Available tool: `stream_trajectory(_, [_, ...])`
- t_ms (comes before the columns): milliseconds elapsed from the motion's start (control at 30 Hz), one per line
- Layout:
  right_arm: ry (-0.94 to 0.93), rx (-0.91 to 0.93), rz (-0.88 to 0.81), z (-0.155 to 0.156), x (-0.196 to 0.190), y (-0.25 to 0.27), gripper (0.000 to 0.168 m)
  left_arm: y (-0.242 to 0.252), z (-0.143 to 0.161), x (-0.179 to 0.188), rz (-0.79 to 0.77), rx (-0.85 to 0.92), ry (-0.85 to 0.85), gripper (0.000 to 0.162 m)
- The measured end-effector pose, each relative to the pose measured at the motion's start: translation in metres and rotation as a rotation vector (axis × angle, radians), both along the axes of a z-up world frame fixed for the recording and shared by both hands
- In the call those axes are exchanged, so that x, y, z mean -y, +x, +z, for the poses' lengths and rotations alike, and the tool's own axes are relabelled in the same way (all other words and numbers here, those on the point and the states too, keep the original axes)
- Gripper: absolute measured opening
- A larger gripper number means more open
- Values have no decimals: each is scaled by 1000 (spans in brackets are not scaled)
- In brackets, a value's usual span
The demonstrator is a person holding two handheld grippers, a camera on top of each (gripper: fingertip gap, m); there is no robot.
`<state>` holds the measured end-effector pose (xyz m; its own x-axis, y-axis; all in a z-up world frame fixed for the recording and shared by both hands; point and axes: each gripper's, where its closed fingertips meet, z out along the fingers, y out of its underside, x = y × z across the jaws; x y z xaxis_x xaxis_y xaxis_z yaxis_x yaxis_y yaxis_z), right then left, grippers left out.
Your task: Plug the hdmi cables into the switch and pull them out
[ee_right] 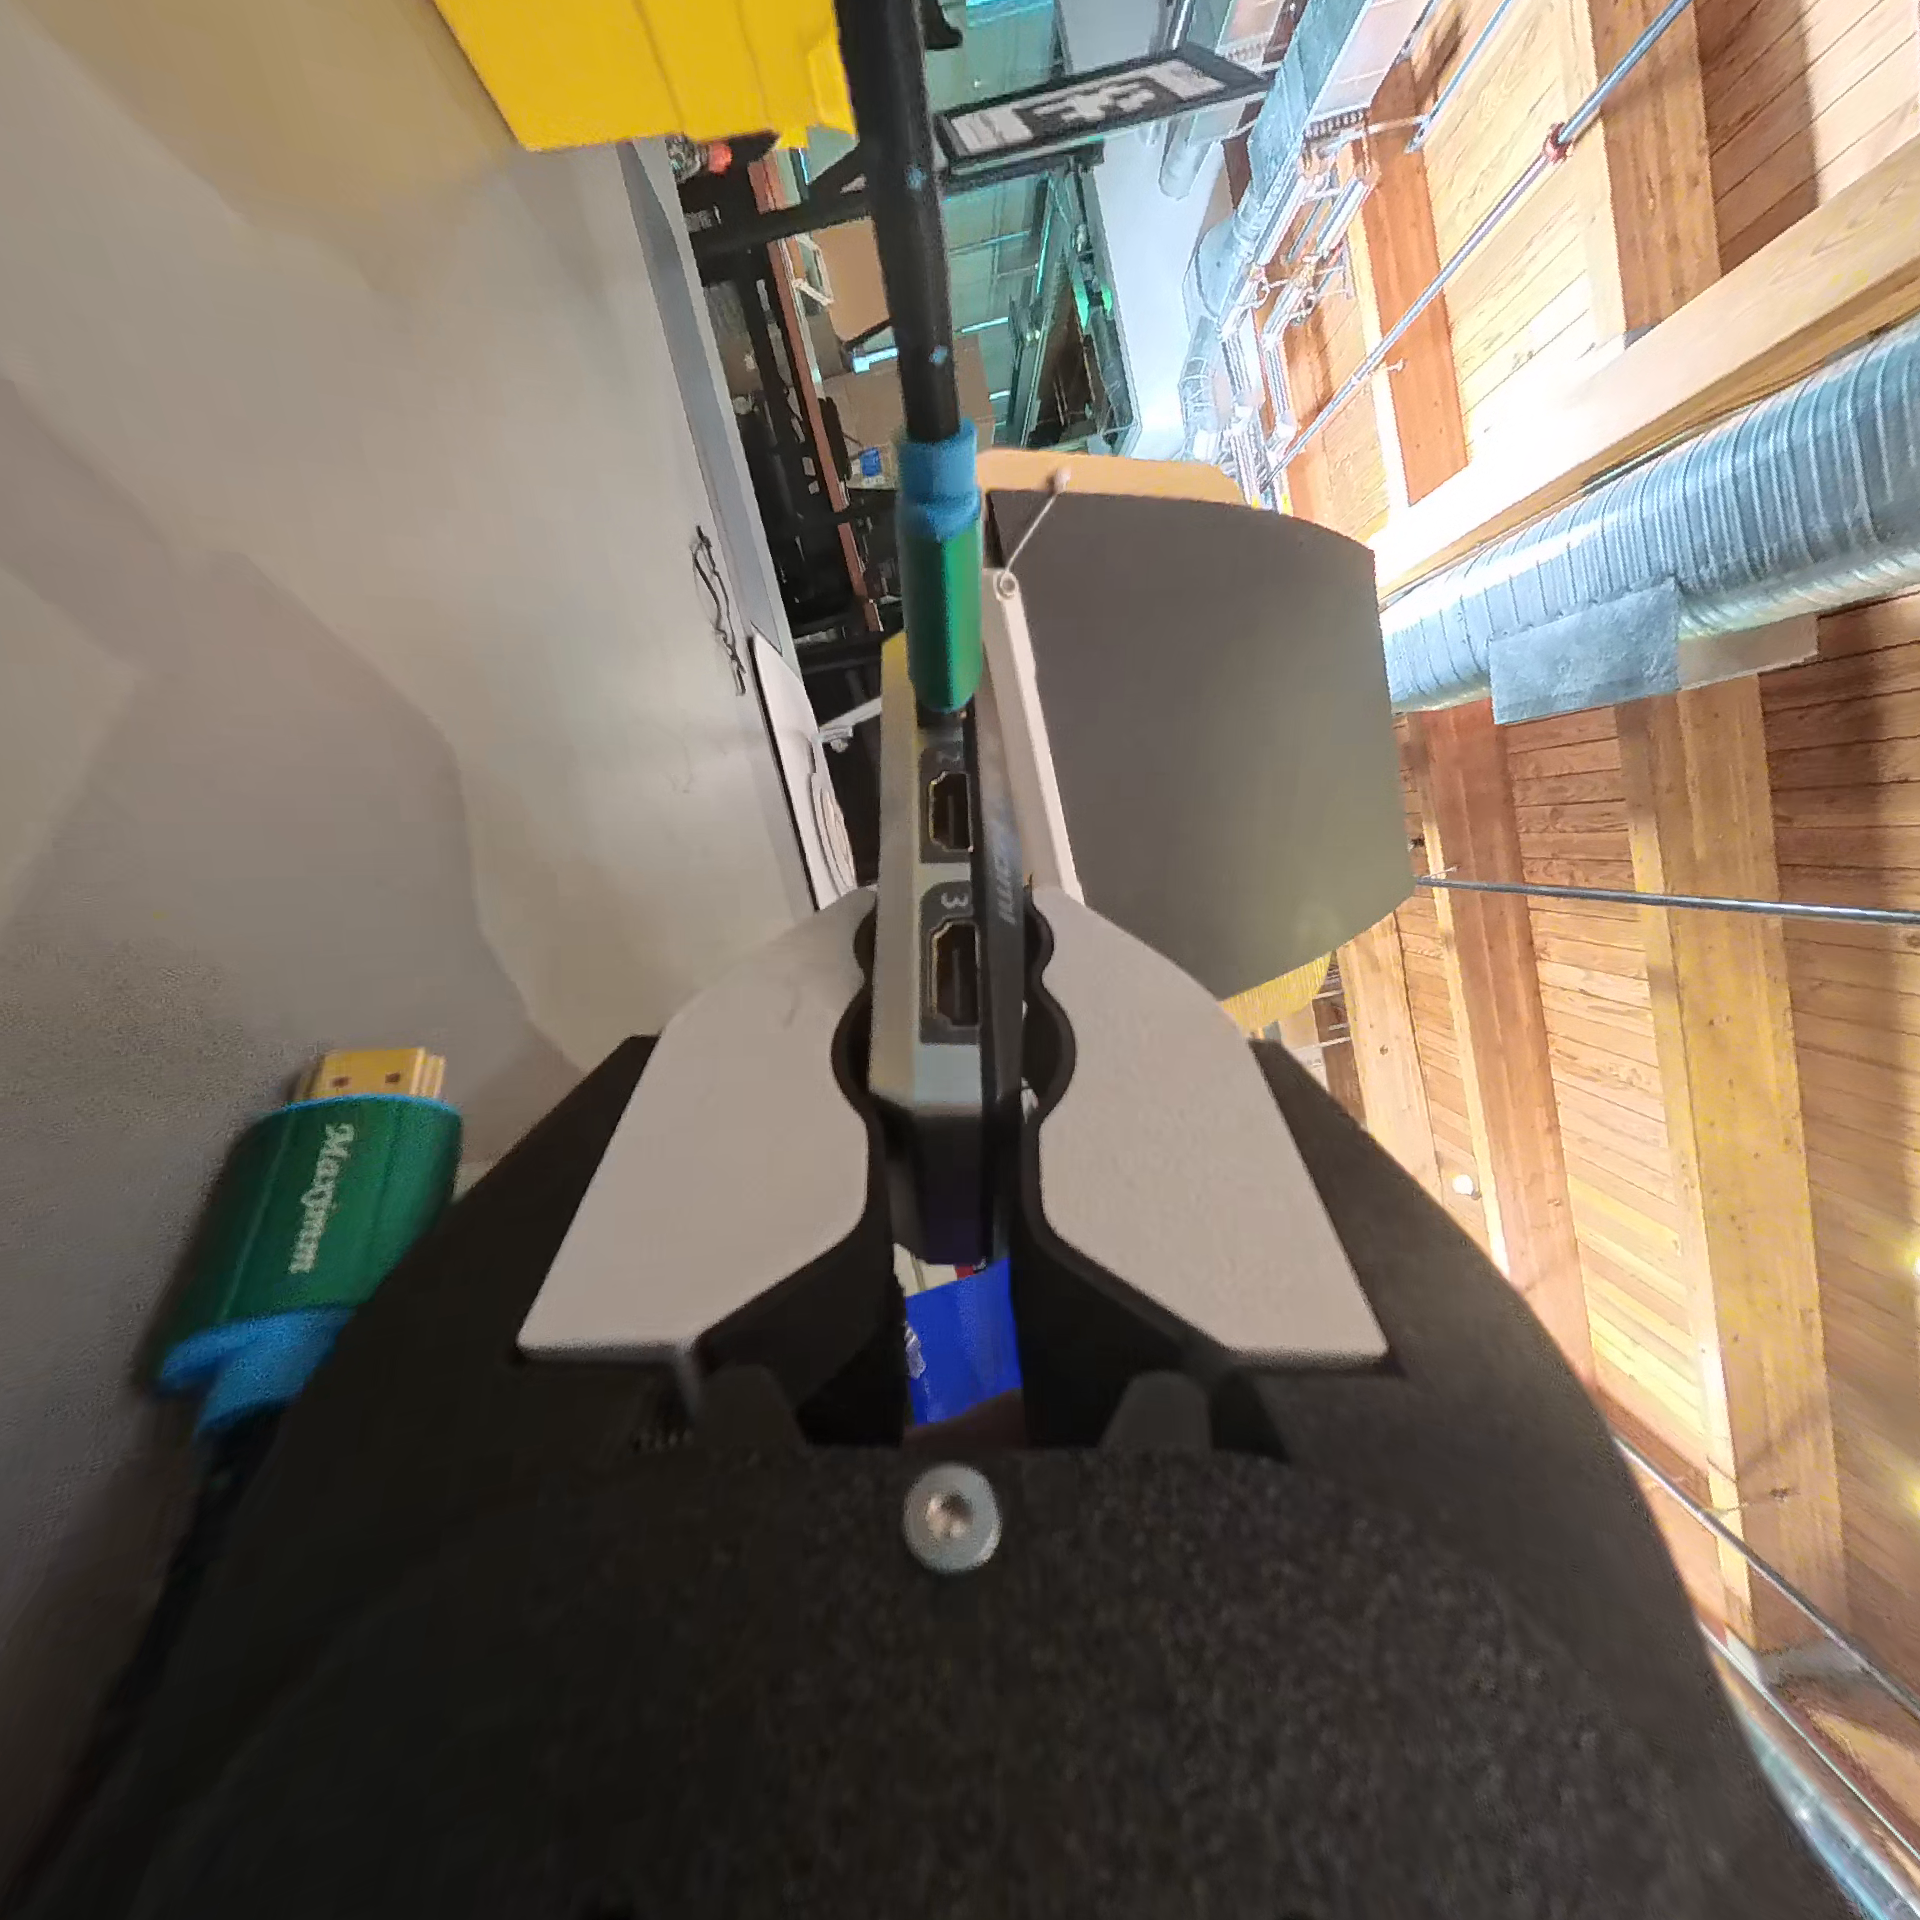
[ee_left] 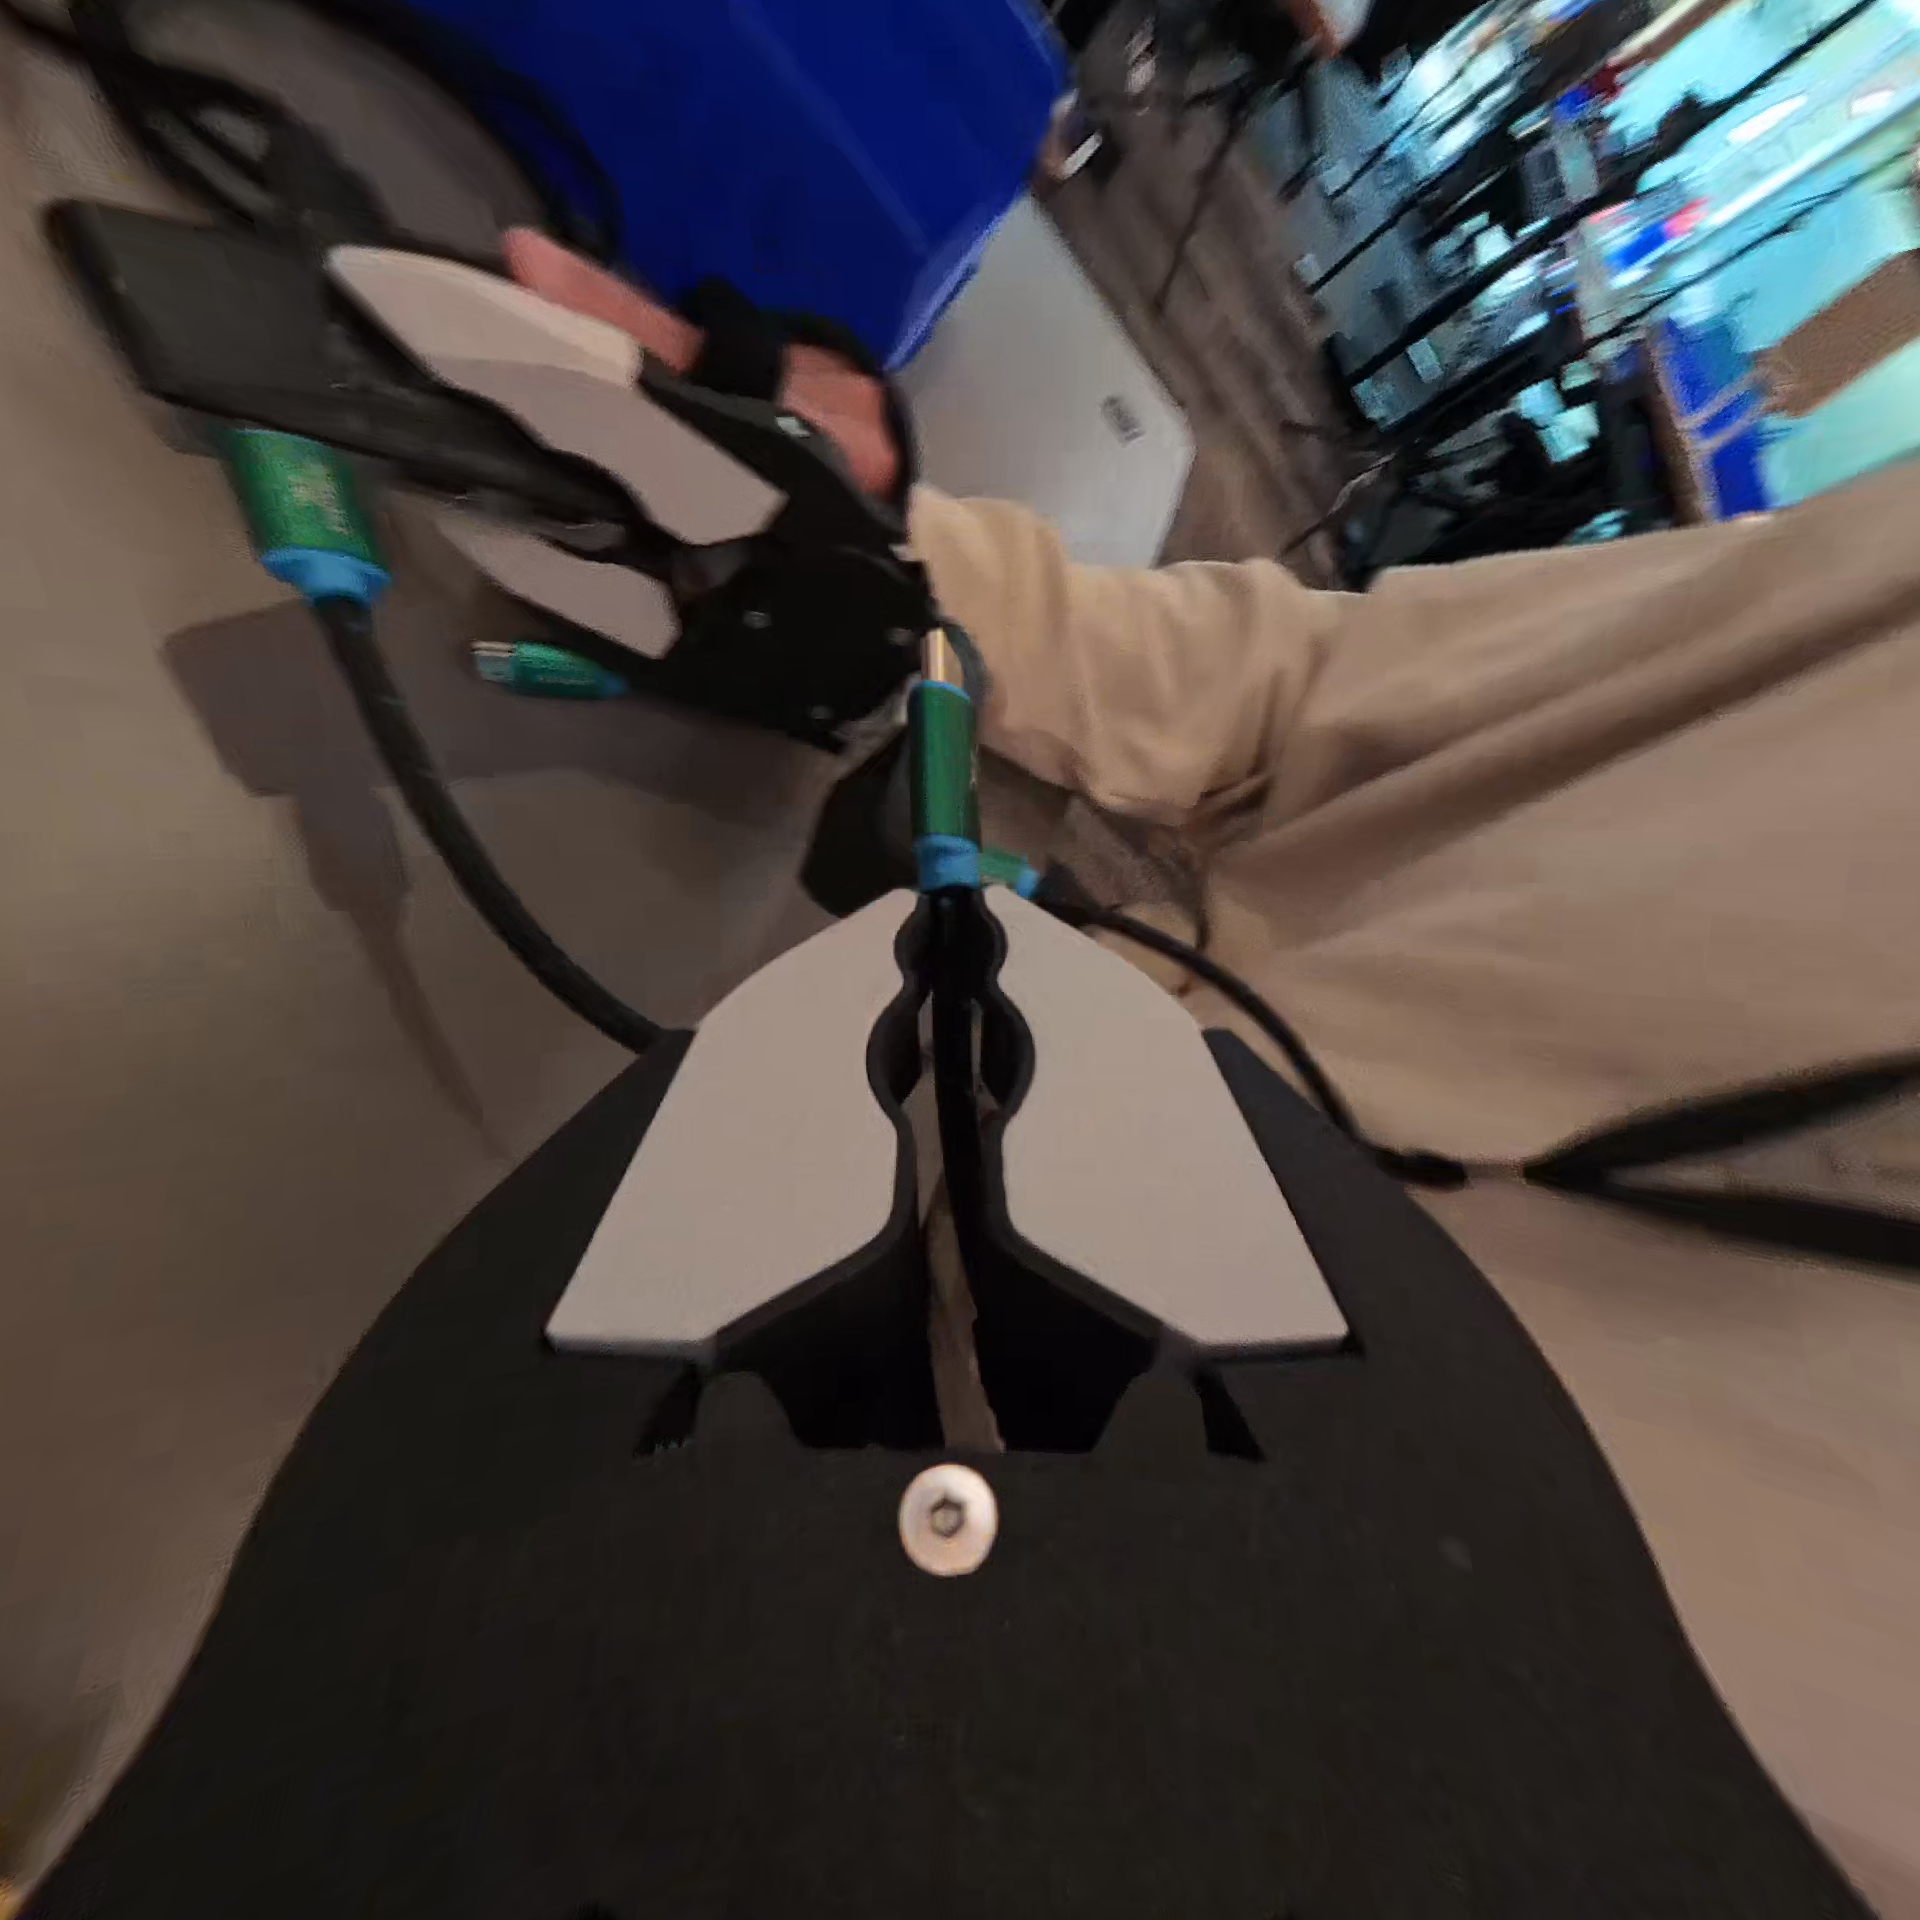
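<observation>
Between the right gripper's (ee_right: 951,1023) closed jaws sits the switch (ee_right: 935,935), one plug (ee_right: 940,592) seated; the left gripper (ee_left: 948,935) pinches a cable, its plug (ee_left: 943,769) pointing straight ahead, switch up-left.

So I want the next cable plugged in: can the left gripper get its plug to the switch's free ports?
Probably yes: the left gripper holds a green plug pointing forward, and the switch, clamped in the right gripper, shows two open ports.

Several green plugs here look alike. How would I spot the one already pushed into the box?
Find the flat dark switch clamped in the right gripper. On its port edge, past two open sockets, sits one plugged-in green connector. The loose green plug alongside shows its bare gold tip.
</observation>
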<state>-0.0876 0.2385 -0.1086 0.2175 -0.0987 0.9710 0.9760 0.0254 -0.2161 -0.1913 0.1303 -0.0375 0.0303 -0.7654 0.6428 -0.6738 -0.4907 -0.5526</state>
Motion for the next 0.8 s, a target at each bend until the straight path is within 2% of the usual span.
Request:
stream_trajectory(133, [0, 2, 2, -4, -2, -5, 23, 36, -29, -21, 20, -166, -78, 5])
stream_trajectory(267, [1, 2, 3, -5, -2, -2, 22, 51, -60, -32, 95, -229, -115, 5])
stream_trajectory(567, [-7, 31, -5, -5, -5, 0, 22, 68, -69, -36, 345, -76, -379, 6])
stream_trajectory(800, [-8, 36, -5, -5, -10, 4, 23, 63, -65, -29, 382, 4, -543, 6])
